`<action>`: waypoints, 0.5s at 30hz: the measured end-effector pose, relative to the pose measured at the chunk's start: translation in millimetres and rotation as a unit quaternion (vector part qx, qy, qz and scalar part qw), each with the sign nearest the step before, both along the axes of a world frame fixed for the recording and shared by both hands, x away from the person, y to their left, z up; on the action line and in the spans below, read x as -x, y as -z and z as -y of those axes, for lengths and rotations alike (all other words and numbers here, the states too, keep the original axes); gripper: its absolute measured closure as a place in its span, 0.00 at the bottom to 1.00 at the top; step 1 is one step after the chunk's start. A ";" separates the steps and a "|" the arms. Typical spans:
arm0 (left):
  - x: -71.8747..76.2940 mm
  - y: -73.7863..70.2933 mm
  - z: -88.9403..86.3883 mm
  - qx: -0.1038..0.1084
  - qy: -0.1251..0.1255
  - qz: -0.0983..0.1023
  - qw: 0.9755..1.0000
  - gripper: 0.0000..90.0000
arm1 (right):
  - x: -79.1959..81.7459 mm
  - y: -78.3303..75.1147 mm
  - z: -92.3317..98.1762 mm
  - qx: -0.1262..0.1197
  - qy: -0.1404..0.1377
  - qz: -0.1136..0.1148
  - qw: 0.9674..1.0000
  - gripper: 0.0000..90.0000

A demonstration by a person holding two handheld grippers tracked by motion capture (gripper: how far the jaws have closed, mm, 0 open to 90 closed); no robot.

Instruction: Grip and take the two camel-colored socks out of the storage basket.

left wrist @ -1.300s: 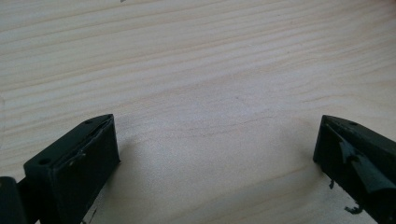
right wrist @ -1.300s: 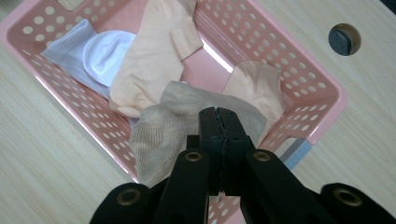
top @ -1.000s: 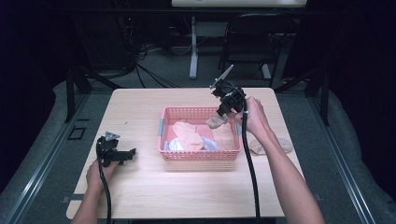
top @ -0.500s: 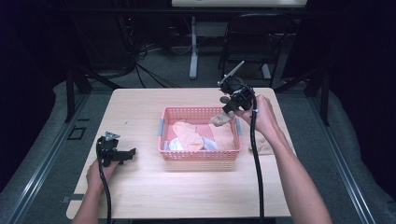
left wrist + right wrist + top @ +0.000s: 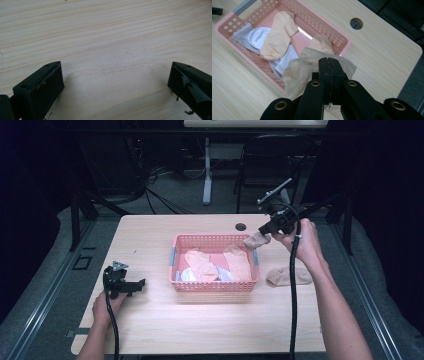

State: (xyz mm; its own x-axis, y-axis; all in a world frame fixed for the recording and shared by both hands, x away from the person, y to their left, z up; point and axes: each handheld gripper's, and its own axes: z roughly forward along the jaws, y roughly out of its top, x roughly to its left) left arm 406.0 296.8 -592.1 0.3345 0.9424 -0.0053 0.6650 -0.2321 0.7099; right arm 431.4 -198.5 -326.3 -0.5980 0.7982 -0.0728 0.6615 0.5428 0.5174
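Beige sock [image 5: 299, 72] — pinched in right claw [image 5: 329, 65] — above pink basket [image 5: 342, 37].

A basket [image 5: 215, 285] sits mid-worktop [image 5: 200, 330] with socks [image 5: 200, 265] in it. The right tongs [image 5: 263, 231] hold a sock [image 5: 256, 240] above its far right corner. Another sock [image 5: 289, 275] lies right of the basket. The left tongs [image 5: 140, 284] rest near left.

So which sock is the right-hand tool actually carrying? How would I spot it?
Start at the pink perforated plastic basket in the middle of the light wooden table, then look just past its far right corner. There a beige knitted sock hangs clamped in the right gripper; it alone is lifted, unlike the beige sock lying flat on the table.
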 end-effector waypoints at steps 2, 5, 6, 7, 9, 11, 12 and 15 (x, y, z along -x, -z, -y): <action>0.1 0.0 0.0 0.000 0.000 0.000 1.000 0.00 | 2.0 -2.3 10.8 -0.004 0.009 0.004 1.000 1.00; 0.1 0.0 0.0 0.000 0.000 0.000 1.000 0.00 | 4.7 -4.7 26.7 -0.007 0.022 0.009 1.000 1.00; 0.1 0.0 0.0 0.000 0.000 0.000 1.000 0.00 | 5.2 -4.8 30.6 -0.008 0.025 0.009 1.000 1.00; 0.1 0.0 0.0 0.000 0.000 0.000 1.000 0.00 | 5.9 -4.8 37.3 -0.008 0.031 0.009 0.999 1.00; 0.1 0.0 0.0 0.000 0.000 0.000 1.000 0.00 | 6.7 -3.2 49.3 -0.008 0.043 0.009 0.999 1.00; 0.1 0.0 0.0 0.000 0.000 0.000 1.000 0.00 | 7.7 -1.5 58.1 -0.010 0.050 0.009 0.999 1.00; 0.1 0.0 0.0 0.000 0.000 0.000 1.000 0.00 | 8.3 -0.3 63.1 -0.012 0.053 0.009 0.998 1.00; 0.1 0.0 0.0 0.000 0.000 0.000 1.000 0.00 | 8.7 5.9 77.7 -0.015 0.068 0.005 0.998 1.00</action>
